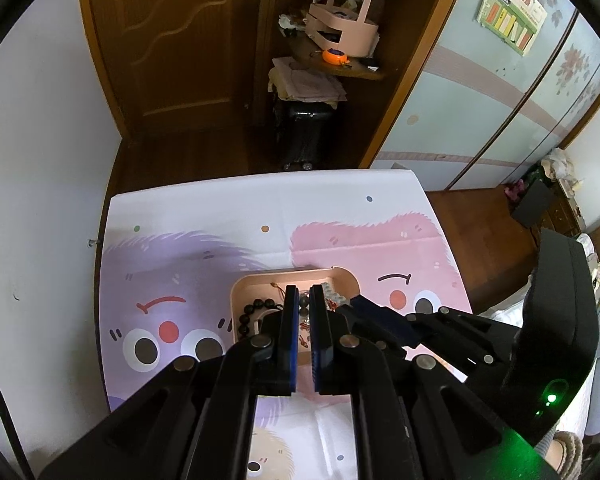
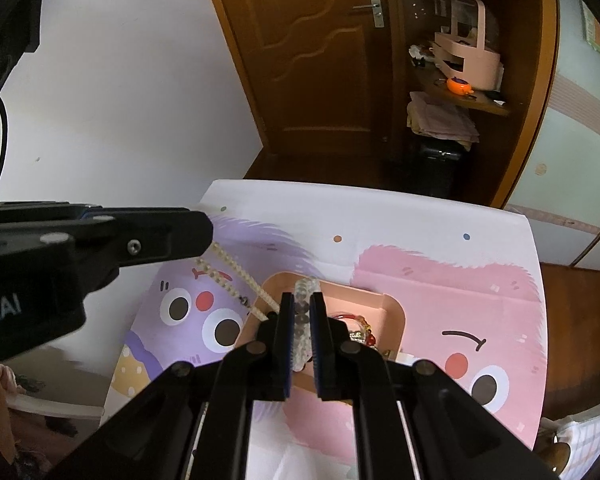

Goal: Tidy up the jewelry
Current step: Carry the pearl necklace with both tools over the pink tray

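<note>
Desk [image 1: 260, 208]: cartoon cloth, pink tray [image 1: 346, 272] centred for reach.
Right gripper [image 2: 302, 300]: fingers clamp my clear bead bracelet [image 2: 304, 292] over the tray.
Left gripper [image 1: 303, 292]: fingers closed on a cream bead strand [image 2: 236, 276], I judge.

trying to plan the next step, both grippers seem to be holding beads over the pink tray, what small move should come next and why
Probably lift the left gripper a little further. Its cream bead strand still trails down to the rim of the pink tray, so the tail has not cleared. The right gripper is shut on a clear bead bracelet above the same tray, beside other pieces, so the strands could tangle.
</note>
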Tool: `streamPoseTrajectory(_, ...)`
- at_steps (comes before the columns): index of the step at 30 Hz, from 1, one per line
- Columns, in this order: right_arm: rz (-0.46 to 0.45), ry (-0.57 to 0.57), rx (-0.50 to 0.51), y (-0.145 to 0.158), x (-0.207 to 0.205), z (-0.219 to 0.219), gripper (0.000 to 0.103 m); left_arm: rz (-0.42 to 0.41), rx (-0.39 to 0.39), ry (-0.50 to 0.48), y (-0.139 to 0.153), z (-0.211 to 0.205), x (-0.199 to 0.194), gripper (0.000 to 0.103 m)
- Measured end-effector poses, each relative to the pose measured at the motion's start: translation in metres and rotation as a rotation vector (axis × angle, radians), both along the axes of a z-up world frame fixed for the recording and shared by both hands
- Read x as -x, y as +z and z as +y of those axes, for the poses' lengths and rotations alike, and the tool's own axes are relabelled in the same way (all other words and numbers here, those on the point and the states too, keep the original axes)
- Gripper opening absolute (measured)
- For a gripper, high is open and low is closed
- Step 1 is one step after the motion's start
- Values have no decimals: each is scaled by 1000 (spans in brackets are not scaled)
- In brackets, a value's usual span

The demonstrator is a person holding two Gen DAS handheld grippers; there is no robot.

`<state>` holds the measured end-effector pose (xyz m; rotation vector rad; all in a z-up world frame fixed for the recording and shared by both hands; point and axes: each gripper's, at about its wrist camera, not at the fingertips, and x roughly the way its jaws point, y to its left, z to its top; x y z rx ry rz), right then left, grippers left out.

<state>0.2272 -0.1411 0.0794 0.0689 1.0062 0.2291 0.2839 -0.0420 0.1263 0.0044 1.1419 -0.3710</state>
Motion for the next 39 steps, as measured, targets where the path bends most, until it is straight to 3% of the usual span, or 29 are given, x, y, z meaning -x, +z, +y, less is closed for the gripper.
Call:
streamPoseTrajectory(16,88,27,-14,-41,-8,10,7,136,4,5,-63,10,-3,3)
streamPoseTrajectory(21,98,35,-14,-47,-10,13,8,164,-8,12,-80,17,-6,8)
streamPoseTrajectory(29,122,43,-22,-59,-16,18,8,173,-12,36,-93,31,-5,15)
streamPoseTrajectory(39,180,40,-71,-80,-31,20,8,164,-13,64,-99,44,-5,17)
